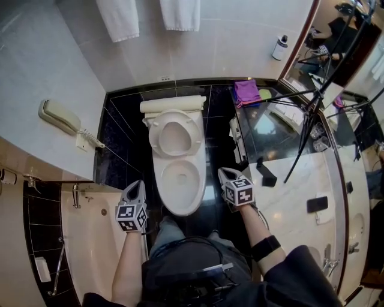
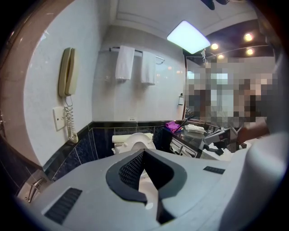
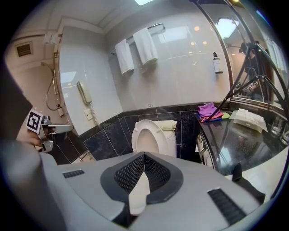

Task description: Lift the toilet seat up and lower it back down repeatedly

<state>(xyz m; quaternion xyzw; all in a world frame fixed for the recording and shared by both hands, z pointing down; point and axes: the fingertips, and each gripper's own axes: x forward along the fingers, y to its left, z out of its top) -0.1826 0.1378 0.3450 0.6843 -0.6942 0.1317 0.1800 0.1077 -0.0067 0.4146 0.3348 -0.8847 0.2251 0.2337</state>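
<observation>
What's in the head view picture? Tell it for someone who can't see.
A white toilet seen from above, its seat lifted up, with a person holding the left hand-held gripper and the right hand-held gripper on either side of the bowl, touching nothing. A phone hangs on the left wall; a purple cloth lies on the counter.

Towels (image 1: pixel 180 13) cut off above, toilet (image 2: pixel 132 143) partly behind left claw (image 2: pixel 144 151)

You're in bathroom, hotel-style by fittings. Toilet (image 1: pixel 176 157) stands against black-tiled lower wall (image 1: pixel 123 129), two white towels (image 1: pixel 147 15) hanging on rail above it. Corded wall phone (image 1: pixel 59 115) on pale wall at your left. Bathtub (image 1: pixel 90 240) at your left. Marble vanity tabletop (image 1: pixel 294 198) at your right, under large mirror (image 1: pixel 354 54).
</observation>
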